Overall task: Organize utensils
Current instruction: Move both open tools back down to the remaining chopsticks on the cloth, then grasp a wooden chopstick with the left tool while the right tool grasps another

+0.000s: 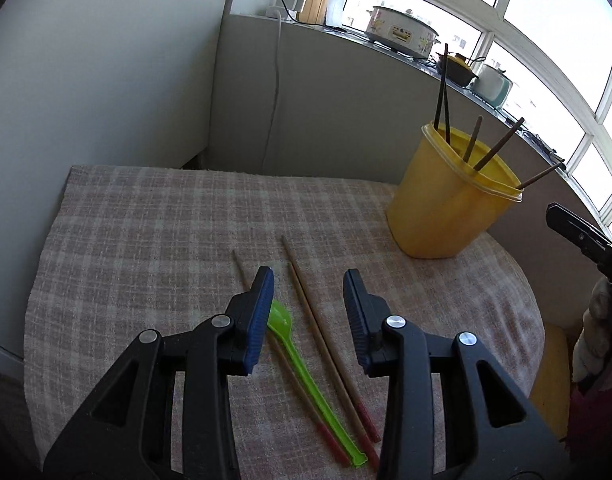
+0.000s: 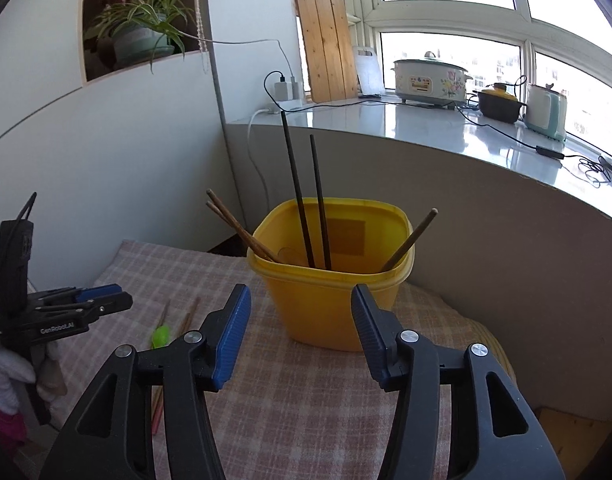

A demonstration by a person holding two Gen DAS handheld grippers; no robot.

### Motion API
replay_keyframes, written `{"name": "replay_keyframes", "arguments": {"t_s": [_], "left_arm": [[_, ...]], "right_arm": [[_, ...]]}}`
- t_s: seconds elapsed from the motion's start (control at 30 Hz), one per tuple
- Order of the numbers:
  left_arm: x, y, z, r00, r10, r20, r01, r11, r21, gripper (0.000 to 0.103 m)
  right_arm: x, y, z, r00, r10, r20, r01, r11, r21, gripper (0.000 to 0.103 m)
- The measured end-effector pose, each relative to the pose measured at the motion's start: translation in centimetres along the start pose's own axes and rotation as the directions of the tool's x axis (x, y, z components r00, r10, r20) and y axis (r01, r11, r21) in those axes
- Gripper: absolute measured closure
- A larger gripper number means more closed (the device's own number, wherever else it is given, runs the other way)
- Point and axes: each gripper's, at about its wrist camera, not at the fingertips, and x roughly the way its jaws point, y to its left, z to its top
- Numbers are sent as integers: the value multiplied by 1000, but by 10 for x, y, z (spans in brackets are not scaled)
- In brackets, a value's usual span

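Observation:
A green plastic spoon point(image 1: 306, 364) lies on the checked cloth point(image 1: 146, 240) among three wooden chopsticks point(image 1: 321, 332) with red ends. My left gripper point(image 1: 309, 276) is open and empty, hovering above them. A yellow tub point(image 1: 445, 204) at the back right holds several chopsticks. In the right wrist view my right gripper point(image 2: 300, 292) is open and empty, just in front of the tub point(image 2: 325, 304). The green spoon point(image 2: 161, 336) and the left gripper point(image 2: 102, 300) show at the left.
A grey counter wall point(image 1: 345, 120) stands behind the table, with a cooker point(image 2: 429, 80), a dark pot point(image 2: 499, 104) and a kettle point(image 2: 545, 114) on top. A white wall point(image 1: 86, 100) is on the left. A potted plant point(image 2: 142, 36) sits in a niche.

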Motion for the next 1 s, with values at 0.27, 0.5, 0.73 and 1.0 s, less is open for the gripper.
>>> {"name": "replay_keyframes", "arguments": {"t_s": [0.27,0.5,0.73,1.0], "left_arm": [[21,17,-38,993,22,-115,-27,999,-43,67],[30,13,-53,988,28,-149,-33,999,-32,67],[34,13,-65,985,30,-168,-36,999,-35,67],[36,8,-74,985,35,-172,-40,999,-29,67]], "right_arm": [[30,38,-26,991,63,-116,-69,996,-57,52],[51,63,-41,978,81,-193,-100,991,-94,52],[61,77,-48,972,62,-228,-91,989,-117,52],[63,83,-48,970,71,-234,-102,987,-122,52]]}}
